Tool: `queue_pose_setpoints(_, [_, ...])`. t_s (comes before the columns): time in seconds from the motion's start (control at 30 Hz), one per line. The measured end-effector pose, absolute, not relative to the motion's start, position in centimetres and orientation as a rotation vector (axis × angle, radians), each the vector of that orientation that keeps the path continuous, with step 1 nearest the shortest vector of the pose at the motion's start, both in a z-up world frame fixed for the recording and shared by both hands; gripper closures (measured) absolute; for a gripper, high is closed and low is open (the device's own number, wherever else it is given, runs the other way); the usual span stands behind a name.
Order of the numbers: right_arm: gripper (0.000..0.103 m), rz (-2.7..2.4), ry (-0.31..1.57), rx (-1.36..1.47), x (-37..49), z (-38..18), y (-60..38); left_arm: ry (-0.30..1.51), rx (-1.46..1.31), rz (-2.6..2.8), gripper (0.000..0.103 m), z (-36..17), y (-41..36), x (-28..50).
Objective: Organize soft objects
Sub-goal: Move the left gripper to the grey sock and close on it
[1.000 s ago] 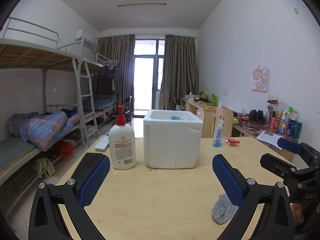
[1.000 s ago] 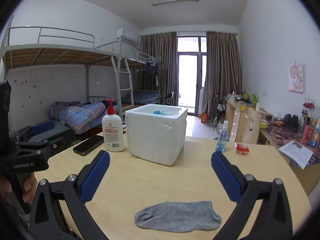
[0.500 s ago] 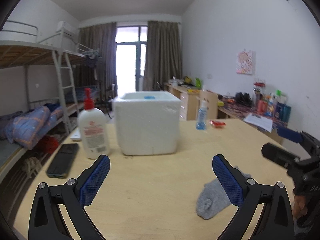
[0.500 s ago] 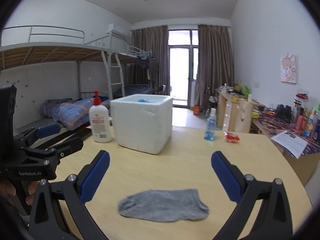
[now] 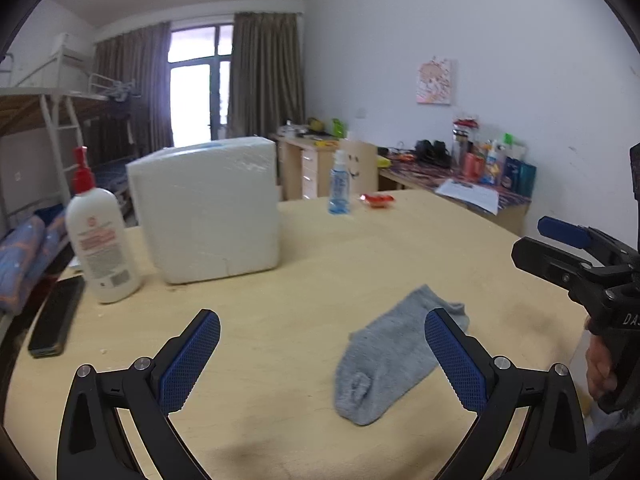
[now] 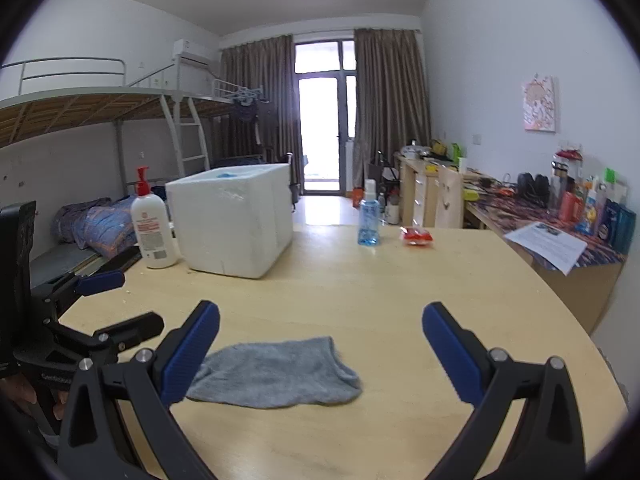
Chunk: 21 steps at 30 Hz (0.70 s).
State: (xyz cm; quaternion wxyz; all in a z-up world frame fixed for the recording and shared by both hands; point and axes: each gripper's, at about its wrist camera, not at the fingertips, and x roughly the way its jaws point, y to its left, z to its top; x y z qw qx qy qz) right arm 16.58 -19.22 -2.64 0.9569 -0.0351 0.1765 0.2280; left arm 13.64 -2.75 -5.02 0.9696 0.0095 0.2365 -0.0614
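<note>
Room: a dormitory with a bunk bed (image 6: 100,112) on one side, curtained balcony doors at the far end, and cluttered side furniture along the other wall.
Desk: a pale wooden desk (image 6: 400,280) carries everything in play.
Sock: a grey sock (image 6: 272,372) lies flat and alone on the near part of the desk, well apart from the other items, probably so either claw can reach it unobstructed.
Foam box: a white foam box (image 5: 208,208) stands open-topped towards the back; judging by the task, it looks like the destination for soft things.
Bystanders: a lotion bottle (image 5: 100,232) just beside the box, a small blue bottle (image 6: 368,216), a red packet (image 6: 416,236) and a phone (image 5: 56,320) near the desk's edge.
Left claw (image 5: 320,356): jaws spread wide, empty, low over the desk, its right finger overlapping the sock's cuff end in view.
Right claw (image 6: 320,348): also spread wide and empty, level, with the sock below its left finger.
Next: likely one claw descends to pinch the sock.
</note>
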Motion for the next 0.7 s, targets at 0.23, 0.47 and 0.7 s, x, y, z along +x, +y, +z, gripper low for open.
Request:
queue_pose_setpoints(0.23, [0.001,0.445,0.399,-0.048,17.3,-3.7,-20.0,0.538,0.042,-0.180,0.002,-6.2,-4.0,15.1])
queue_pose_setpoints(0.47, [0.001,0.434,0.424,-0.026,17.9,-4.5,-20.7,0.653,0.086,-0.236,0.014,-8.2,-5.4,17.2])
queue_pose_setpoints(0.7, [0.001,0.427,0.439,-0.009,18.0,-5.0,-21.2,0.756,0.116,-0.262,0.041,-9.7,-6.1,18.9])
